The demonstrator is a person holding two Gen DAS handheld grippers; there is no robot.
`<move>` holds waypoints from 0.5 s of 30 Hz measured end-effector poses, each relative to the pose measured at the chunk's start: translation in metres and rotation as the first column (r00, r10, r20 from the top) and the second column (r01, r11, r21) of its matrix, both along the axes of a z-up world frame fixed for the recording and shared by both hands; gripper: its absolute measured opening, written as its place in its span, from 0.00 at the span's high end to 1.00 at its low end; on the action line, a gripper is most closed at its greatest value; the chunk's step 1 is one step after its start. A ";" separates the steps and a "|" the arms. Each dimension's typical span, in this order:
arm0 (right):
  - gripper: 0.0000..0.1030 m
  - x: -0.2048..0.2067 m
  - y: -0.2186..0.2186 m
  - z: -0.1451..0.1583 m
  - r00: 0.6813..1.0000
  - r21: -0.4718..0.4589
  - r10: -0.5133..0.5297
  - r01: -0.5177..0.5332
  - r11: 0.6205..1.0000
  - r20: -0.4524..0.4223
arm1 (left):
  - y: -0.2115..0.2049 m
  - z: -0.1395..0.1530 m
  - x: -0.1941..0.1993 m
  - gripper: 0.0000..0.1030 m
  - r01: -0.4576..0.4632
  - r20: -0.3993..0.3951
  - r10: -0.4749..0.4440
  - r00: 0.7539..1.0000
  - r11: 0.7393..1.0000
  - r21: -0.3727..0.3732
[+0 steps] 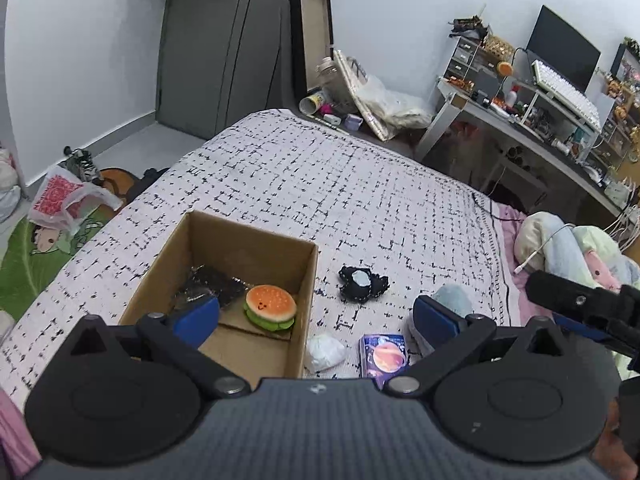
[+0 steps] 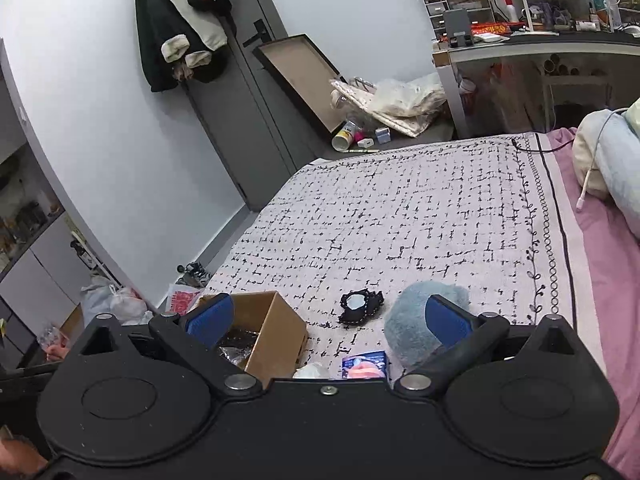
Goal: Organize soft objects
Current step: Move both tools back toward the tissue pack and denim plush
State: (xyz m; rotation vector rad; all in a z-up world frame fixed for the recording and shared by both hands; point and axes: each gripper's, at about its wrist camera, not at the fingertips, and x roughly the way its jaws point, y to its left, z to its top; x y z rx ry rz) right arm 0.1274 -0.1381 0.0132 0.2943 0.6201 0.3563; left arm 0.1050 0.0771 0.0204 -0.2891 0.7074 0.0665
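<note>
Soft objects lie on the bed (image 1: 320,184) near its front edge. Burger plush (image 1: 270,307) sits inside cardboard box (image 1: 304,304) beside a dark crinkled bag (image 1: 212,286). Outside the box: black plush (image 1: 362,283), white soft lump (image 1: 325,351), printed small box (image 1: 384,358), blue-grey fluffy plush (image 2: 408,328). Left gripper (image 1: 316,320) jaws spread wide, nothing between. Right gripper (image 2: 328,318) likewise wide and empty.

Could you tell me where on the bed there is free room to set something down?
The patterned blanket is bare beyond the cardboard box and black pouch, out to the far edge. It is crowded near the tongs: white wad, space-print pack and blue plush sit close together beside the box.
</note>
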 end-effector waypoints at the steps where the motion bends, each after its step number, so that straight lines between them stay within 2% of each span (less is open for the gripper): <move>1: 0.00 -0.001 -0.002 0.001 1.000 0.000 0.002 -0.002 1.000 0.001 | -0.003 0.002 -0.001 0.00 -0.004 -0.004 0.004 1.000 1.000 0.007; 15: 0.00 -0.006 -0.038 0.002 0.997 0.028 0.061 -0.059 0.998 -0.057 | -0.038 0.015 -0.009 0.00 0.011 -0.057 -0.009 0.998 1.000 0.020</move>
